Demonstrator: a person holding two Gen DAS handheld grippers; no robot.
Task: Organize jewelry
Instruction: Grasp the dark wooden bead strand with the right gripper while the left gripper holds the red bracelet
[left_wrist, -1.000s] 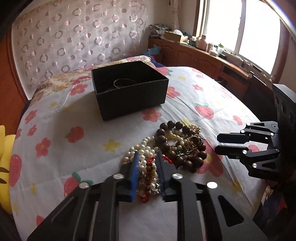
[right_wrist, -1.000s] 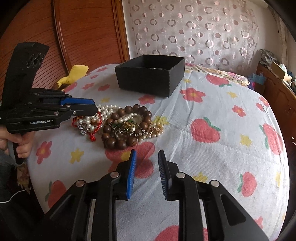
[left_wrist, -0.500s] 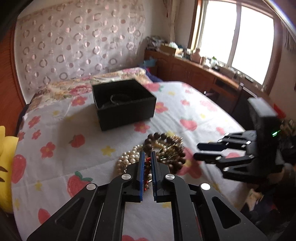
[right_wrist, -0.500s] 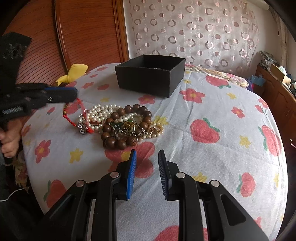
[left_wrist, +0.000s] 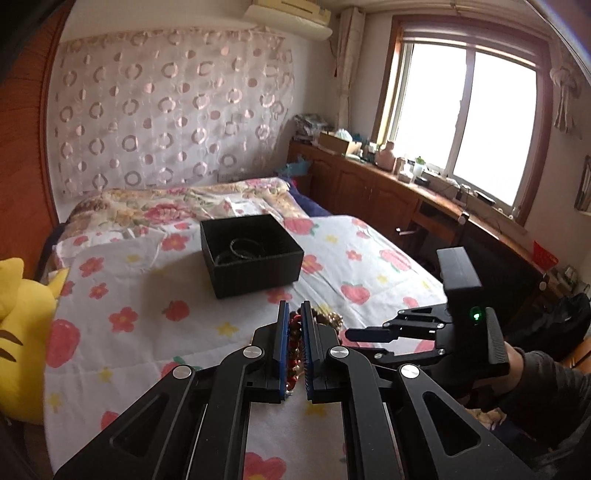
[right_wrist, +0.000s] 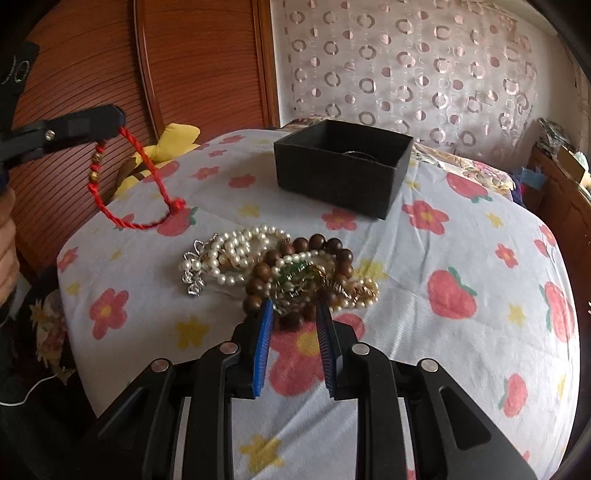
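My left gripper (left_wrist: 294, 314) is shut on a red cord bracelet (right_wrist: 147, 184) with gold beads and holds it in the air, left of the jewelry pile; the bracelet also shows between its pads in the left wrist view (left_wrist: 294, 341). The left gripper shows in the right wrist view (right_wrist: 114, 120). A black open box (right_wrist: 341, 166) holding dark bangles (left_wrist: 240, 249) stands further back on the bed. The jewelry pile (right_wrist: 280, 269) of pearls, brown wooden beads and gold chains lies in front of my right gripper (right_wrist: 293, 314), which is open and empty, its tips just short of the pile.
The bed (right_wrist: 480, 258) has a white flowered sheet. A yellow plush toy (left_wrist: 22, 332) lies at its left side. A wooden headboard (right_wrist: 184, 74) stands behind, a wooden cabinet (left_wrist: 388, 192) with clutter runs under the window.
My left gripper closed on the red cord bracelet, pulled it out of the pile and lifted it up to the left. My right gripper moved closer to the pile.
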